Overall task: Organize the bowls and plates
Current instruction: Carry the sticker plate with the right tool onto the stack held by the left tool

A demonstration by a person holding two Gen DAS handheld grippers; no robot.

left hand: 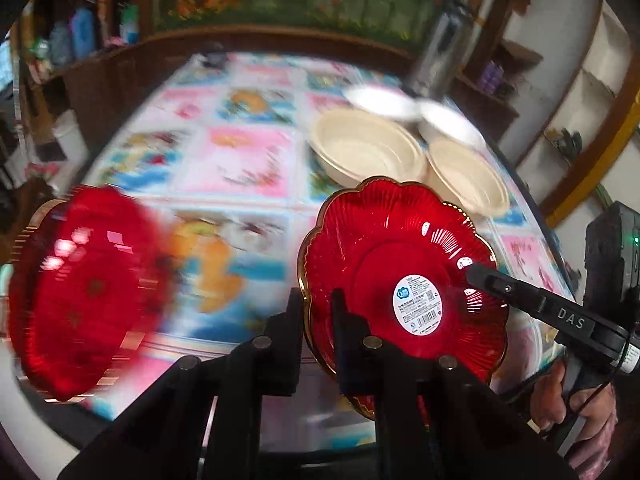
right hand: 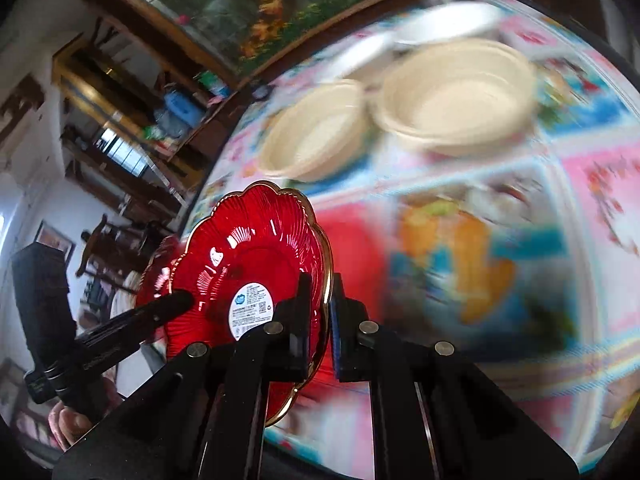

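A glossy, translucent red plate (left hand: 404, 276) with a scalloped, gold-edged rim and ribbed fluting stands tilted on edge above the table (left hand: 240, 160), its underside with a white round label facing both cameras. The left gripper (left hand: 318, 320) pinches its lower rim, fingers pressed together on it; the right gripper (right hand: 322, 320) likewise clamps the same plate's edge. A second red plate (left hand: 84, 292) lies blurred at left. Cream ridged bowls (left hand: 366, 152) sit further back on the floral-patterned tablecloth.
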